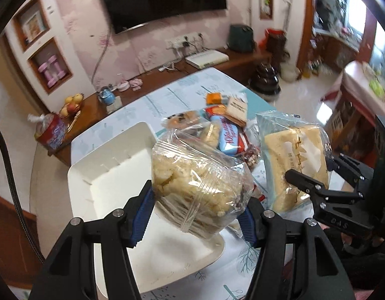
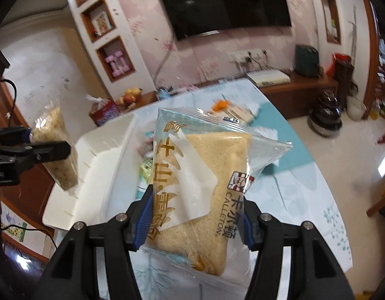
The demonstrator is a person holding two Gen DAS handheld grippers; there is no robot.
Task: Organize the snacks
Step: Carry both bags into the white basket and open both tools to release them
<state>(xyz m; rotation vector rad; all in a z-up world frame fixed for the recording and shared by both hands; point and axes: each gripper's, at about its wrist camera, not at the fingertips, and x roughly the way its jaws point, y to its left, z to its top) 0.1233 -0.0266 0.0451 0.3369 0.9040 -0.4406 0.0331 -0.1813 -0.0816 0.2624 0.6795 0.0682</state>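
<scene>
two snacks aloft, left gripper (image 1: 197,215) clamping rice cake (image 1: 192,175), right gripper (image 2: 196,218) clamping "calleton" bread (image 2: 200,187)

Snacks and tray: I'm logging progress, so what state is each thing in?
Rice cake packet: sealed, clamped in left gripper, off the table.
Bread packet: sealed, clamped in right gripper.
White tray: nothing visible inside.
Snack pile: loose on table.

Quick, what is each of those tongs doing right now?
Left tongs: closed on the clear puffed rice cake pack.
Right tongs: closed on the wrapped sponge cake.
</scene>
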